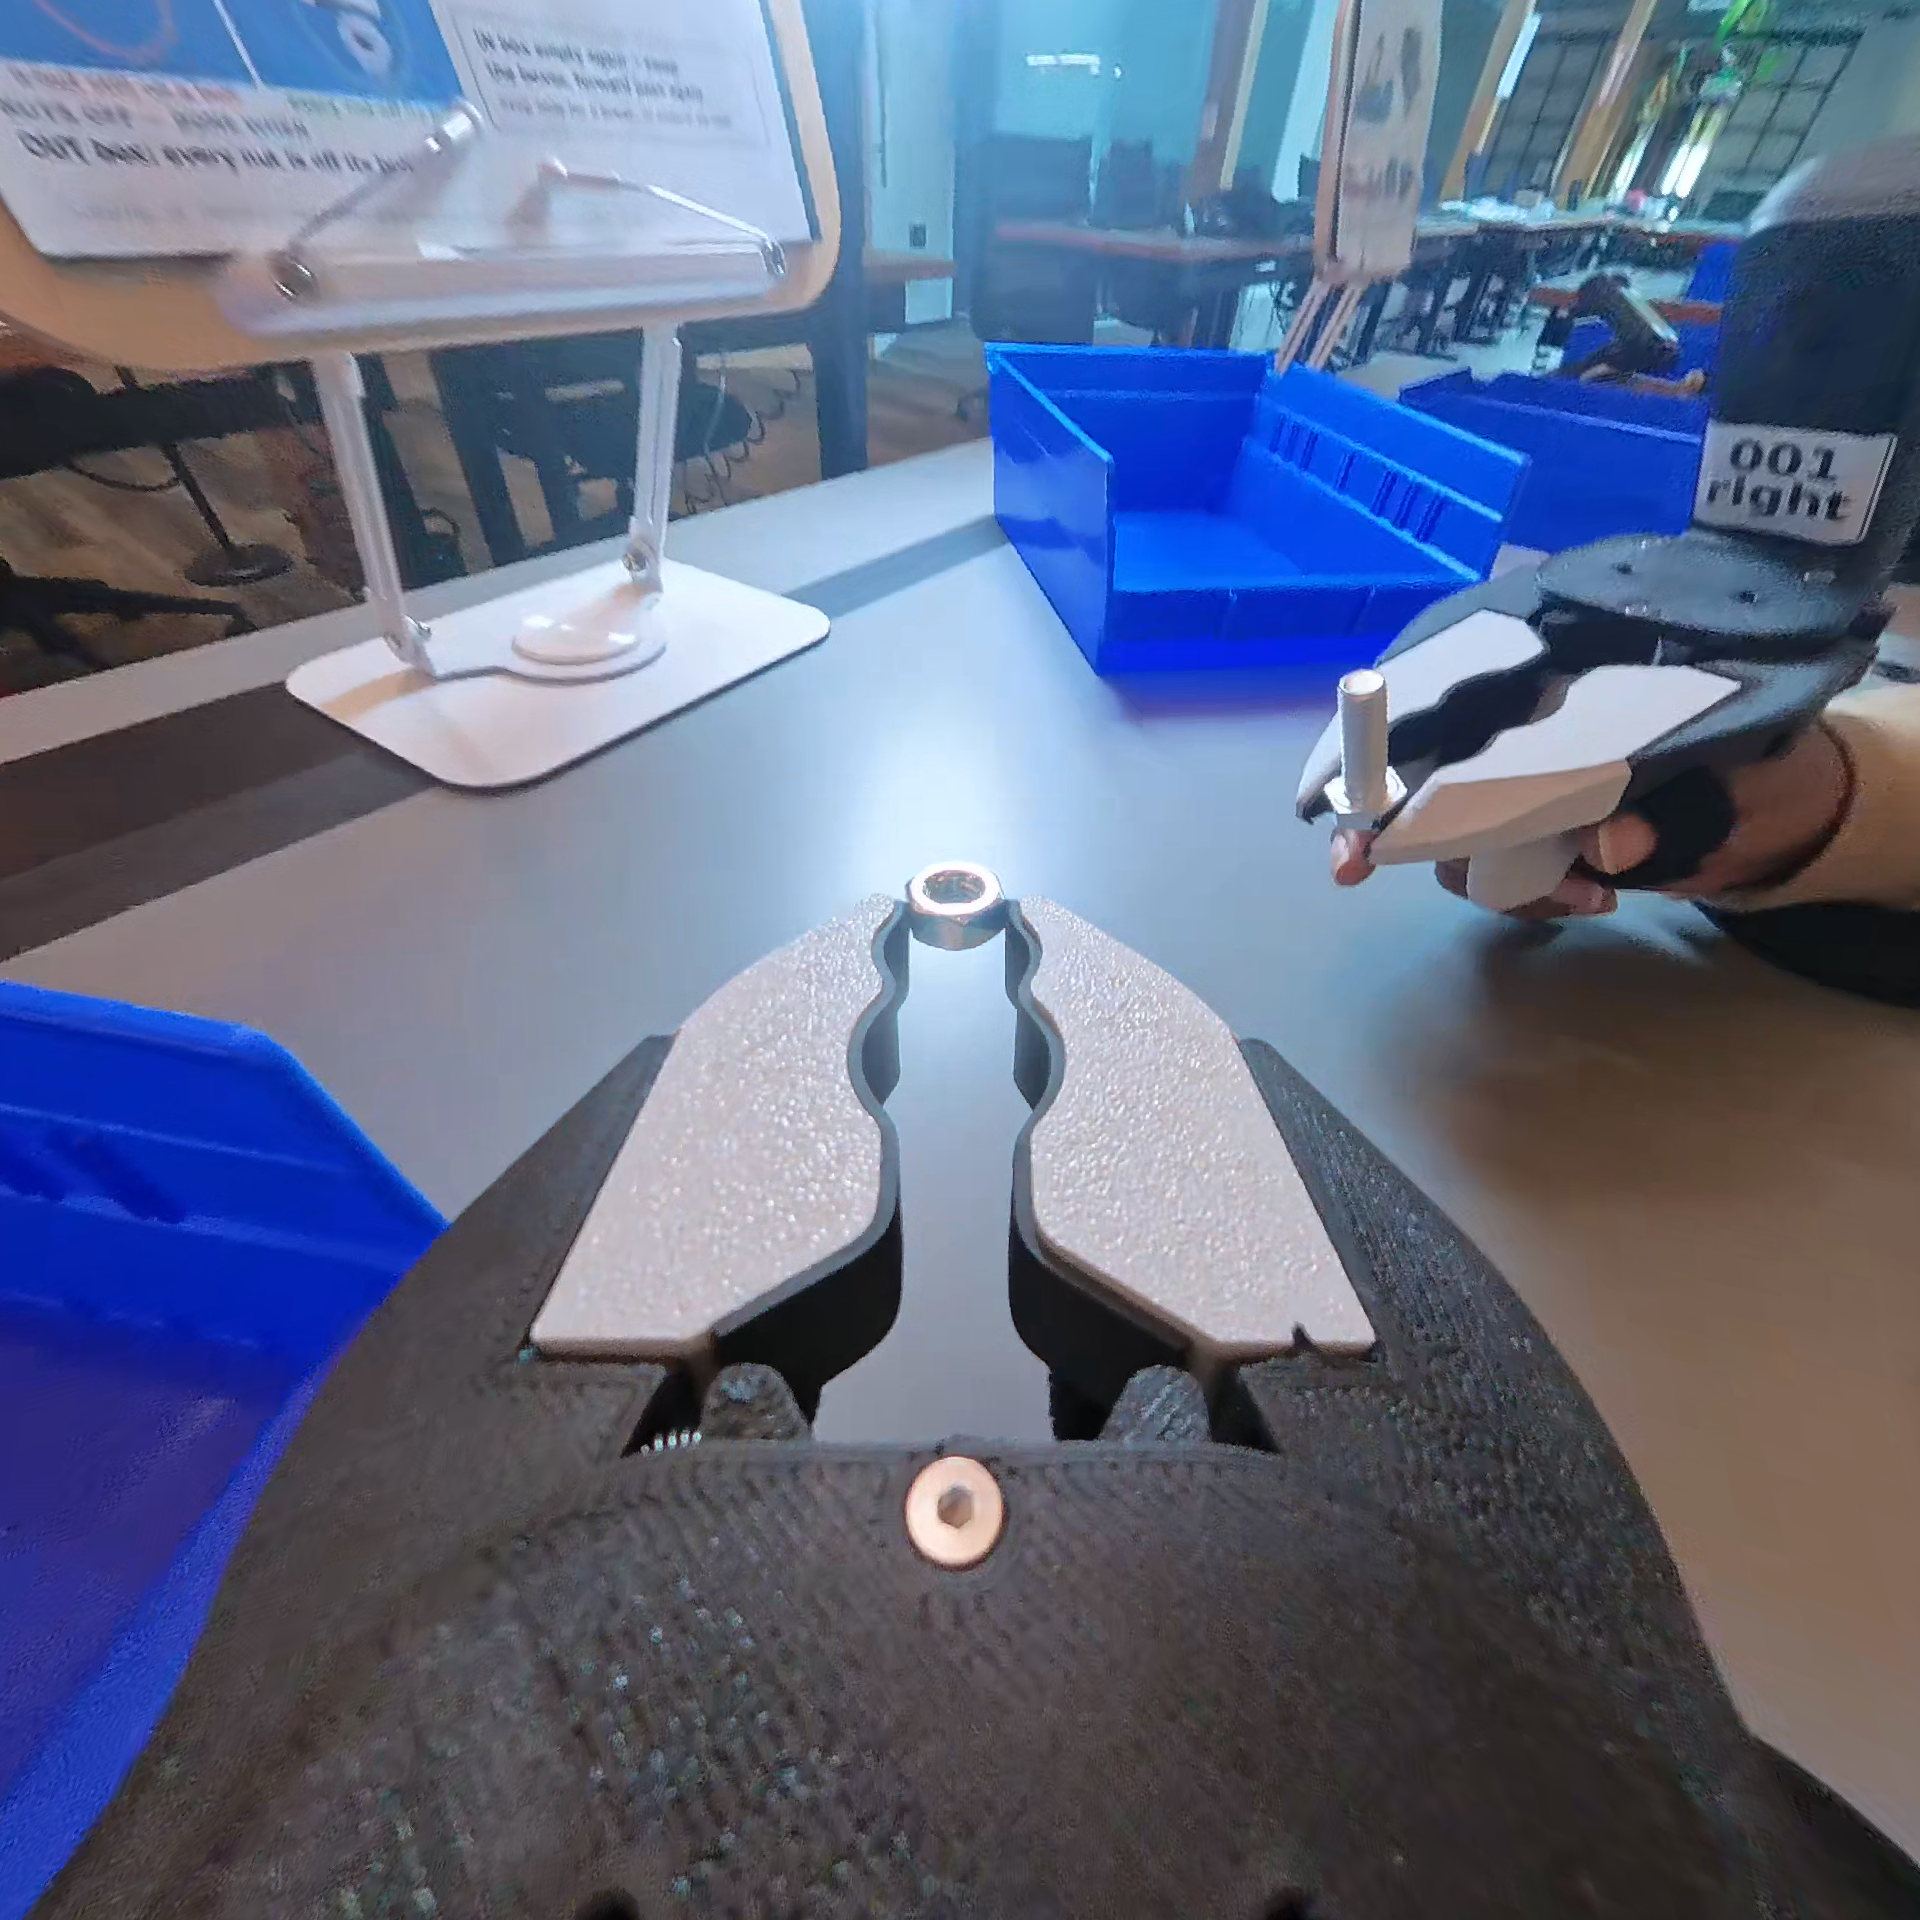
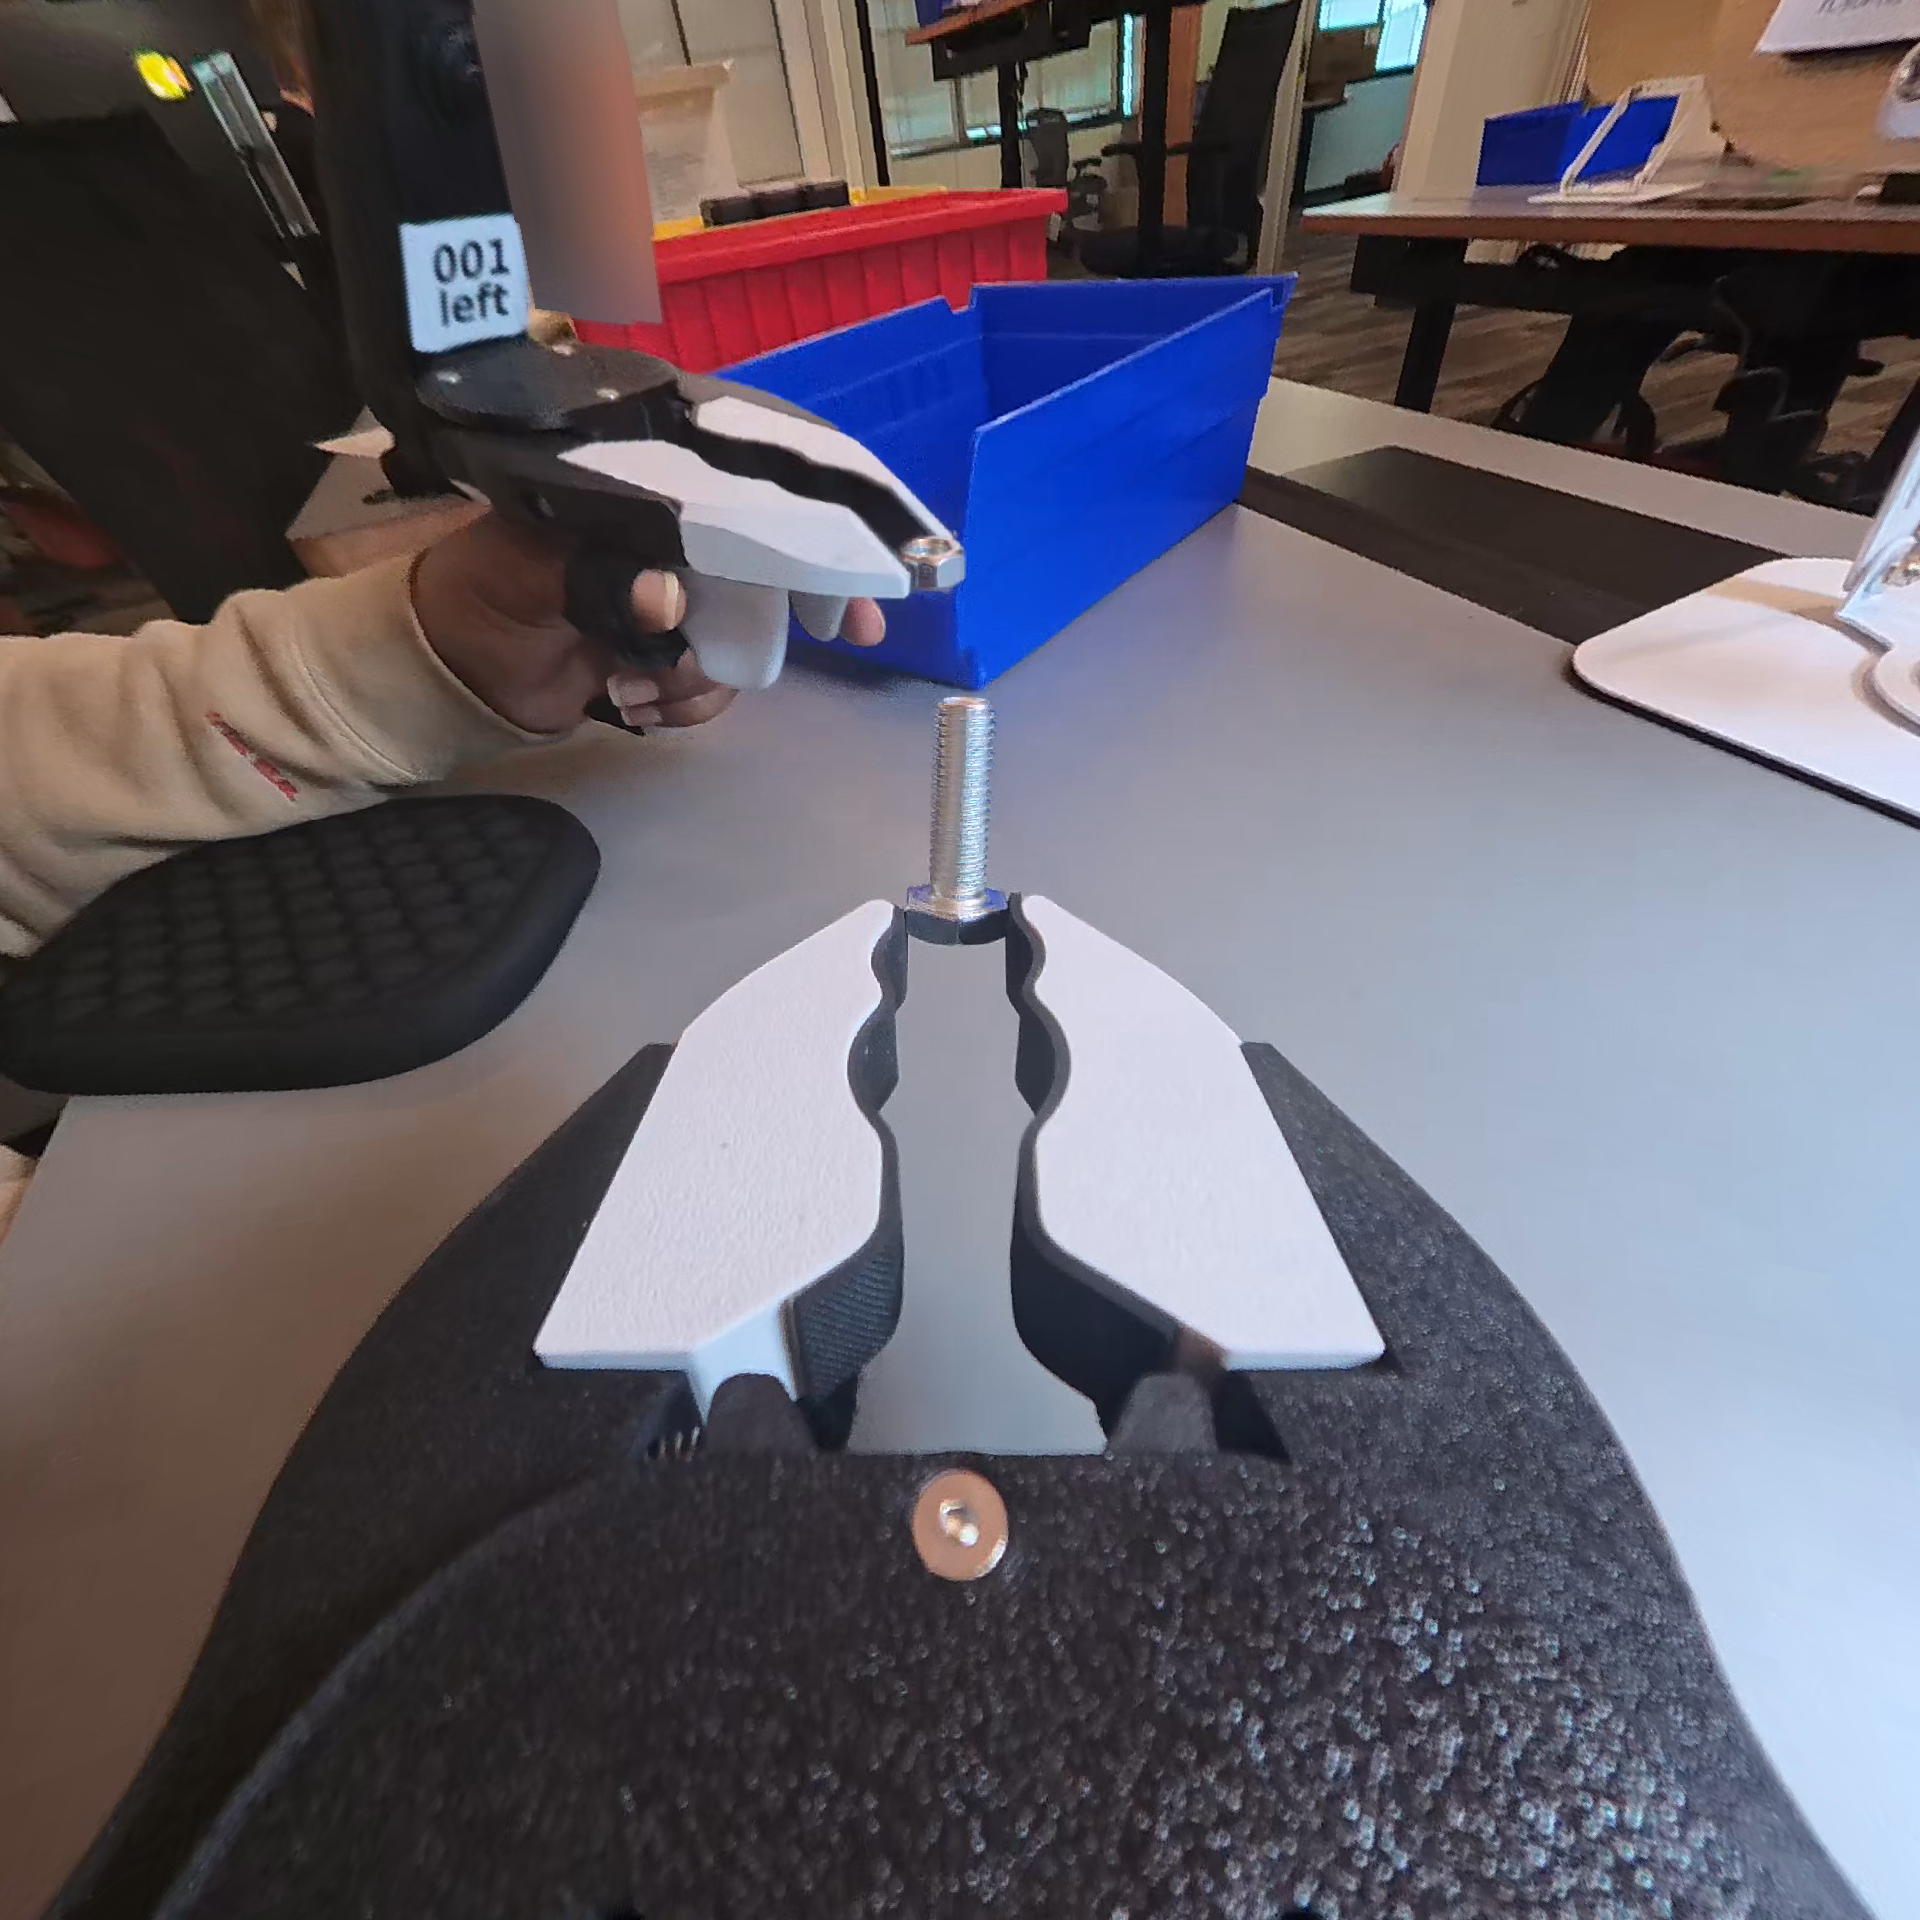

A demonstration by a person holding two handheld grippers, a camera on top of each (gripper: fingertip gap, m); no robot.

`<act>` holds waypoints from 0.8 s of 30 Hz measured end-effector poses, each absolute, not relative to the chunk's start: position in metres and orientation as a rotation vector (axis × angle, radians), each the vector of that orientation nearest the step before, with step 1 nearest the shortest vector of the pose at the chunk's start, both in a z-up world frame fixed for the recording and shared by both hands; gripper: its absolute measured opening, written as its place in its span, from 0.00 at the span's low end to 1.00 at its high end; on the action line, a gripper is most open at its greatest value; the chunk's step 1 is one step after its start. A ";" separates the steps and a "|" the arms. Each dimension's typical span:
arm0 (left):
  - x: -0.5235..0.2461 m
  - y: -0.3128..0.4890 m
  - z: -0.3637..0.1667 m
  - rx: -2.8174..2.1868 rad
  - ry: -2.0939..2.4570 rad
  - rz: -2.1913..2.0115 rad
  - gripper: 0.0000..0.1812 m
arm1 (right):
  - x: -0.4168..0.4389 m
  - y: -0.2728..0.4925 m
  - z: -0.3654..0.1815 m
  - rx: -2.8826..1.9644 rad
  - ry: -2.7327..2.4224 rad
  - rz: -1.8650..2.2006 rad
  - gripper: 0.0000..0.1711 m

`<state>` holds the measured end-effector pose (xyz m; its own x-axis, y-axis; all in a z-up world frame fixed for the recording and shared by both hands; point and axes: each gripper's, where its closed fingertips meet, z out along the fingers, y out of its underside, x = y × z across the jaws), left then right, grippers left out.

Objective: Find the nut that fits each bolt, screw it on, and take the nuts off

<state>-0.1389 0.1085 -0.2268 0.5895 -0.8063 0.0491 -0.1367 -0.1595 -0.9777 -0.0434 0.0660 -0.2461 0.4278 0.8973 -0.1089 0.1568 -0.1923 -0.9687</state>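
Note:
My left gripper is shut on a silver hex nut, held flat at the fingertips with its hole facing up, above the grey table. My right gripper is shut on the hex head of a silver threaded bolt, whose shaft stands upright. In the left wrist view the right gripper and its bolt are to the right of the nut and apart from it. In the right wrist view the left gripper and the nut hang up and left of the bolt tip, apart from it.
An open blue bin stands behind the grippers, another blue bin at my near left. A white document stand holding a printed sheet is at the back left. A black wrist rest lies under the person's left arm. A red crate sits farther off. Some 12 cm of space lies between my two pairs of fingers.

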 end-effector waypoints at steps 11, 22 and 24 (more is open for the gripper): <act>-0.131 0.106 -0.239 -1.666 0.832 -0.721 0.10 | -0.027 0.079 -0.295 -1.991 -1.022 0.518 0.11; -0.148 0.109 -0.218 -1.606 0.744 -0.686 0.10 | -0.025 0.079 -0.291 -1.972 -1.018 0.482 0.00; -0.150 0.109 -0.217 -1.606 0.727 -0.696 0.10 | -0.023 0.080 -0.291 -1.974 -1.021 0.484 0.00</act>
